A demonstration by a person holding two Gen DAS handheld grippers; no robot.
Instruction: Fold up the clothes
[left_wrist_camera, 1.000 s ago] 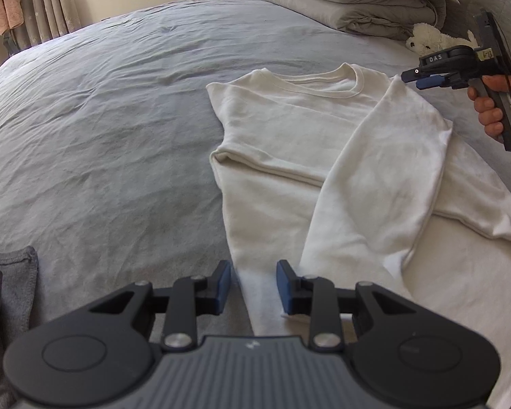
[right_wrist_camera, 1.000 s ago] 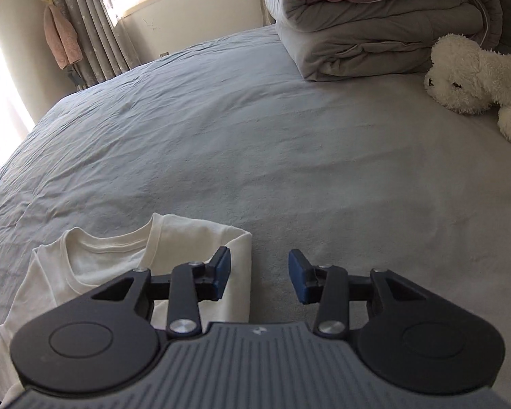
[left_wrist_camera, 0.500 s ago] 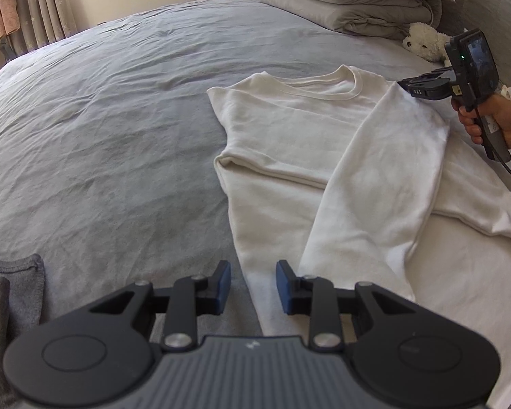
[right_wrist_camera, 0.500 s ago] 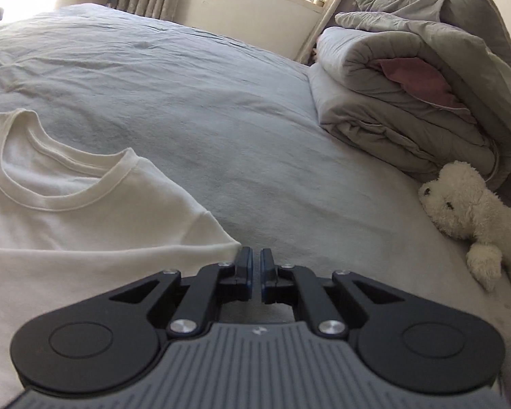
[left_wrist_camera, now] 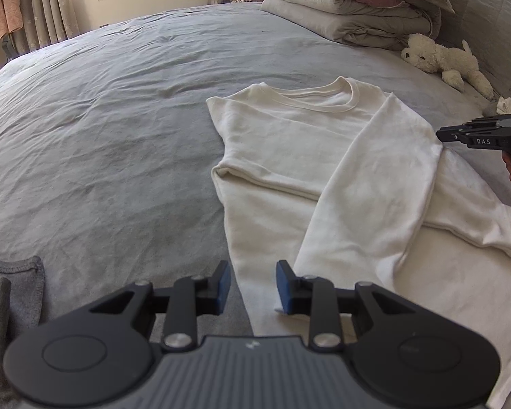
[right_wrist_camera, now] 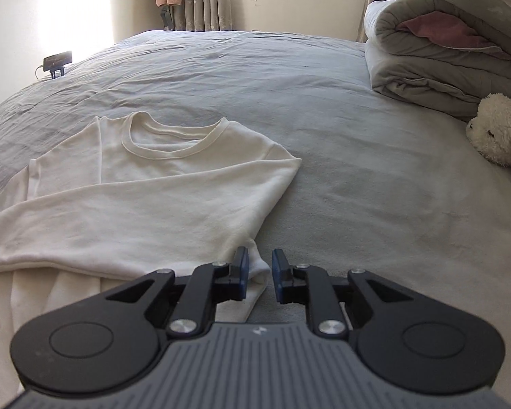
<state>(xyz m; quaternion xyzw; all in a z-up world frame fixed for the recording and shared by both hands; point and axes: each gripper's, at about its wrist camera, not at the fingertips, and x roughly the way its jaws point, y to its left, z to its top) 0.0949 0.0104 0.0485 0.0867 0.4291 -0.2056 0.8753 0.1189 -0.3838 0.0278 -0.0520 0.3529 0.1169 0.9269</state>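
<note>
So, left wrist view: our left gripper (left_wrist_camera: pixel 252 286) is spread wide over the hem edge of the cream sweatshirt (left_wrist_camera: pixel 299 156), which lies flat on the grey bed (left_wrist_camera: pixel 102 129) with one sleeve folded across. Right wrist view: our right gripper (right_wrist_camera: pixel 258 274) is parted narrowly, holding nothing, at the sweatshirt's folded edge (right_wrist_camera: pixel 255 272); plush toy (right_wrist_camera: pixel 500 133) well apart.

The cream sweatshirt (left_wrist_camera: pixel 310 156) is soft, matt knit cloth with a ribbed collar. The grey bedsheet (left_wrist_camera: pixel 102 143) is matt, creased fabric. The stuffed dog (right_wrist_camera: pixel 500 136) is fluffy plush. Both grippers' matt black plastic carries shiny metal screws.
</note>
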